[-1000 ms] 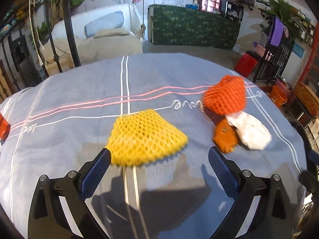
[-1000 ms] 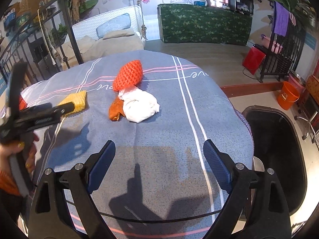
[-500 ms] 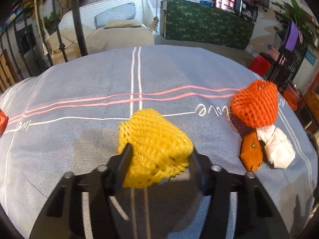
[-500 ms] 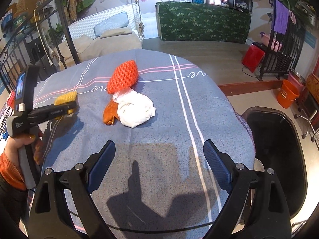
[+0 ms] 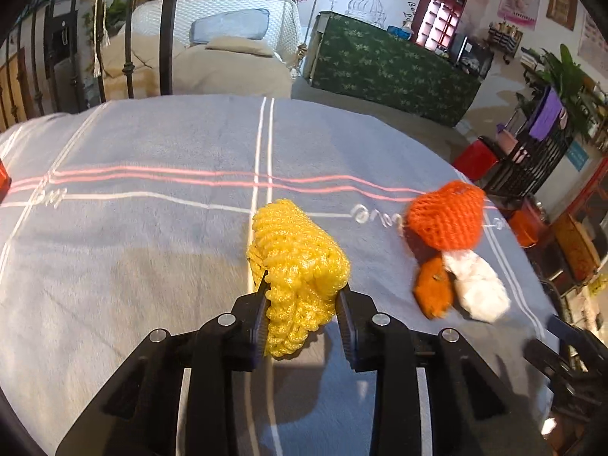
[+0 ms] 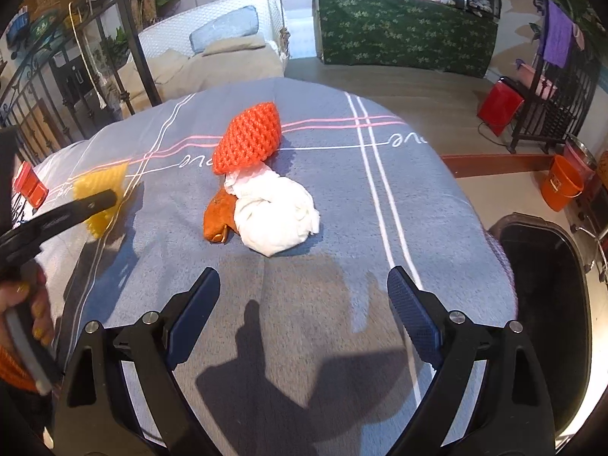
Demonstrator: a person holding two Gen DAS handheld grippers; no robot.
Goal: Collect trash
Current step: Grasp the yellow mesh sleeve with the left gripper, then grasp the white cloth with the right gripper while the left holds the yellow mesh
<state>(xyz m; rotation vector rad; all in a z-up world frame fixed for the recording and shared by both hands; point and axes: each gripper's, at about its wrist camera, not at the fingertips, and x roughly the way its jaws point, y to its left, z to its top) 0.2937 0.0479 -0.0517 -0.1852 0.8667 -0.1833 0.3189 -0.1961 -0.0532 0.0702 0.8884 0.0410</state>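
Now | left tool point(image 5: 302, 321) clamps 1 yellow net point(image 5: 300, 266) | right tool point(image 6: 304, 309) agape, empty | 1 orange net point(image 6: 249, 140)

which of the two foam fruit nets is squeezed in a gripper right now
The yellow net, squeezed between the left gripper's pads. The orange net lies free on the tablecloth.

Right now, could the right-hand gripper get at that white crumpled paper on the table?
Probably yes. The right gripper is open and empty, and the white paper wad lies just ahead with only bare tablecloth between; the orange peel touches its far-left side.
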